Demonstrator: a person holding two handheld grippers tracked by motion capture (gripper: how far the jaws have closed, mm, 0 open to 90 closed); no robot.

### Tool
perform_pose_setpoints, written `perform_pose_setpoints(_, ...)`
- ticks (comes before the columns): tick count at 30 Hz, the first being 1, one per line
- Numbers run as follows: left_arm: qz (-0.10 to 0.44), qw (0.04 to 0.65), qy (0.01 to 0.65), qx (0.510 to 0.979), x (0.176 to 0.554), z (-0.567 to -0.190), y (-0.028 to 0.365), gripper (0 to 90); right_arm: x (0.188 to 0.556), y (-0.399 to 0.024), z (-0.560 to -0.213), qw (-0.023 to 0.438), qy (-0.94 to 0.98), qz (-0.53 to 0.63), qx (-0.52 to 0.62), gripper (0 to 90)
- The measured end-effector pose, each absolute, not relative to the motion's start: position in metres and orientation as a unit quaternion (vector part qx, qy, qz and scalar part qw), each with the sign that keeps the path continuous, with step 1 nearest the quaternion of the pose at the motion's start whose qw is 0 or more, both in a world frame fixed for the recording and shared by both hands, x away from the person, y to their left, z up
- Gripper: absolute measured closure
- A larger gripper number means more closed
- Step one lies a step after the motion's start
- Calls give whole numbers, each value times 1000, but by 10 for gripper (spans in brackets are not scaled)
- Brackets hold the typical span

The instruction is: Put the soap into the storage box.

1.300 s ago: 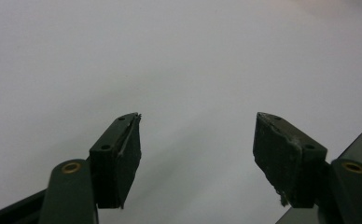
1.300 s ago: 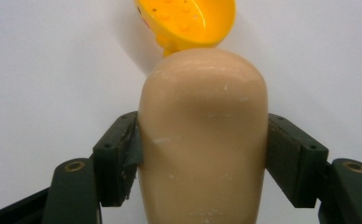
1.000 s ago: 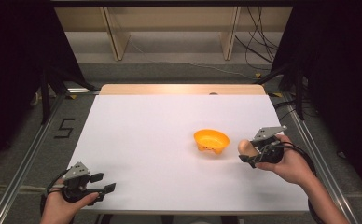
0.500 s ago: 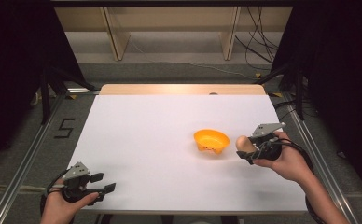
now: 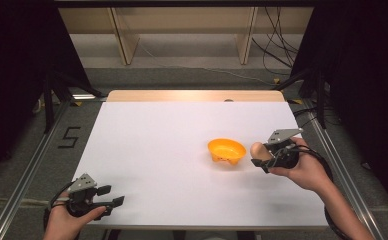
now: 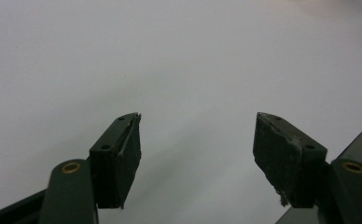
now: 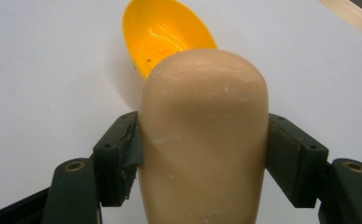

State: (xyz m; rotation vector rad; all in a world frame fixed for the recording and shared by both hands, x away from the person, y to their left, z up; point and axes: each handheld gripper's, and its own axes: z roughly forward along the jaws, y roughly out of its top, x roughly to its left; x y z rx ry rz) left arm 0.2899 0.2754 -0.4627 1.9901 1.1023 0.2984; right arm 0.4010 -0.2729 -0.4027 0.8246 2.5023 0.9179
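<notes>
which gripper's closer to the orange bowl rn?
Right. The right gripper sits just to the right of the orange bowl, holding a tan egg-shaped piece that points at it. The left gripper is open at the table's near-left corner, far from the bowl.

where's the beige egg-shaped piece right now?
The beige egg-shaped piece is clamped in the right gripper, at the right of the high view, just right of the orange bowl on the white table.
</notes>
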Motion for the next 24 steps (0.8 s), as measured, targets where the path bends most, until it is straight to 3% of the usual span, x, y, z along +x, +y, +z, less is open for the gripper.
perform_pose_setpoints(24, 111, 415, 441, 788, 289, -462, 275, 320, 413, -260, -396, 180, 887, 320, 281, 334)
